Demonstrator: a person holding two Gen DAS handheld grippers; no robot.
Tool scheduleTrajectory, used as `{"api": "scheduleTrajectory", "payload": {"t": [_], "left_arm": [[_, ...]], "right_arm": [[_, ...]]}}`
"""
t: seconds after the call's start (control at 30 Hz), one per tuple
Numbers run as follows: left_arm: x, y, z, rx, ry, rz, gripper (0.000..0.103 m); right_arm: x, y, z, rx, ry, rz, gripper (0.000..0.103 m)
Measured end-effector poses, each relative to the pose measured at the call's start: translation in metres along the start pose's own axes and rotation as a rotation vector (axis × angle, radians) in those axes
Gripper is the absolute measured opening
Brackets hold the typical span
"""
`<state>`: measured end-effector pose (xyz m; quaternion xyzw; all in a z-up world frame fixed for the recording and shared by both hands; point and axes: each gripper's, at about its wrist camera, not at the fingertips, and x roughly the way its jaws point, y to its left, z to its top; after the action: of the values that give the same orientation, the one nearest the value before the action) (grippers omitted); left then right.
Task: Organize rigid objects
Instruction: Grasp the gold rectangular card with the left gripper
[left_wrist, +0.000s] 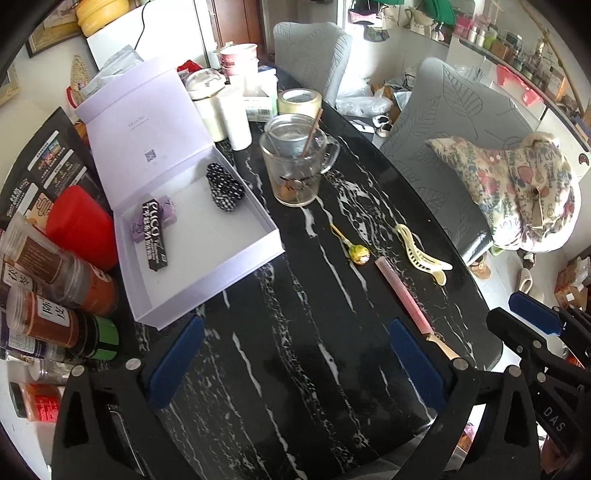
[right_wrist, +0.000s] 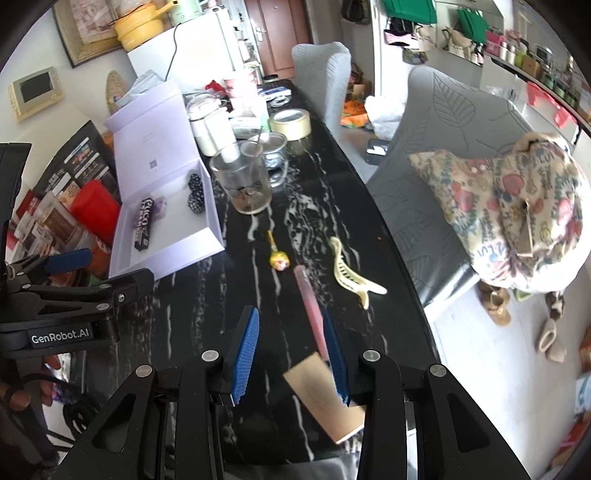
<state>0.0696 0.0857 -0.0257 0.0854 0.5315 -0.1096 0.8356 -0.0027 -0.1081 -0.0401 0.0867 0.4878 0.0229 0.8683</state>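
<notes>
Wide-spread left gripper (left_wrist: 295, 365) holds nothing above black marble-patterned table (left_wrist: 295, 295); right gripper (right_wrist: 291, 354), jaws partly apart, straddles pink-handled spatula (right_wrist: 314, 317) without a clear pinch.

Soft daylight fills both views, brightest at the right side over the pale floor (right_wrist: 491, 369). The glossy black surface (left_wrist: 295, 369) carries pale sheen between its white veins. Fisheye bending curves everything toward dark rounded corners. The pink-handled tool (right_wrist: 314, 317) looks smeared near the lens; distant shelves are washed out.
</notes>
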Motion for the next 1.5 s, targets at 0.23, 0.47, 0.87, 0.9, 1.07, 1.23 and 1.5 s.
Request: {"api": "scheduleTrajectory", "payload": {"t": [0.23, 0.47, 0.87, 0.9, 1.07, 1.23, 1.5], "left_arm": [[0.011, -0.025, -0.003, -0.003, 0.038, -0.003, 0.103], [0.028, -0.040, -0.005, -0.048, 0.085, 0.017, 0.103], [0.049, -0.070, -0.020, -0.047, 0.099, 0.006, 0.103], [0.050, -0.073, -0.023, -0.048, 0.103, -0.005, 0.103], [0.060, -0.087, -0.036, -0.096, 0.153, -0.048, 0.103], [0.073, -0.101, -0.050, -0.192, 0.227, -0.049, 0.103], [0.096, -0.126, -0.065, -0.224, 0.290, -0.091, 0.103]], "right_arm": [[0.003, -0.021, -0.004, -0.008, 0.023, 0.009, 0.036], [0.011, -0.045, -0.008, -0.019, 0.063, 0.032, 0.036], [0.036, -0.074, -0.021, -0.051, 0.144, 0.074, 0.036], [0.038, -0.077, -0.022, -0.052, 0.152, 0.078, 0.036], [0.044, -0.093, -0.031, -0.065, 0.188, 0.077, 0.036], [0.046, -0.113, -0.045, -0.038, 0.205, 0.076, 0.036], [0.047, -0.138, -0.062, 0.001, 0.232, 0.046, 0.036]]}}
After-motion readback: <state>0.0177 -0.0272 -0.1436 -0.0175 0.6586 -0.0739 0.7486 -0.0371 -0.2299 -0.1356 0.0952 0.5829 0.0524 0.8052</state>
